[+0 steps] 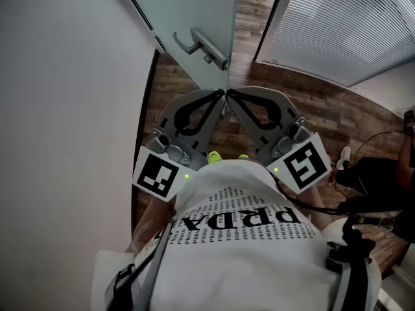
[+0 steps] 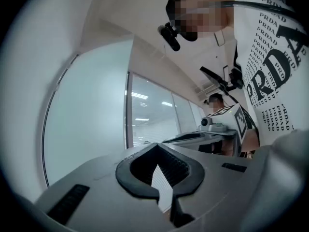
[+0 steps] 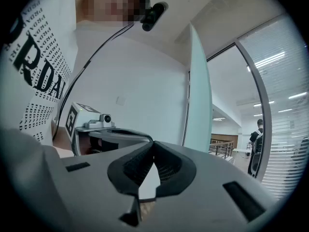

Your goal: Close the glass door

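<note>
The frosted glass door [image 1: 188, 5] stands ajar ahead of me, its metal lever handle [image 1: 202, 45] on the near face and its free edge running down toward the grippers. My left gripper [image 1: 221, 95] and right gripper [image 1: 231, 94] are held side by side at chest height, tips almost meeting just below the door's edge. Both are shut with nothing between the jaws. In the left gripper view the left gripper [image 2: 157, 146] faces the frosted panel [image 2: 87, 120]. From the right gripper [image 3: 153, 143], the door [image 3: 199, 95] shows edge-on.
A white wall [image 1: 65, 109] runs along the left. A glass partition with blinds [image 1: 343, 24] is at the right over wooden floor [image 1: 311, 102]. Dark cables and gear [image 1: 376, 173] lie at the right. A person [image 3: 256, 141] stands far off.
</note>
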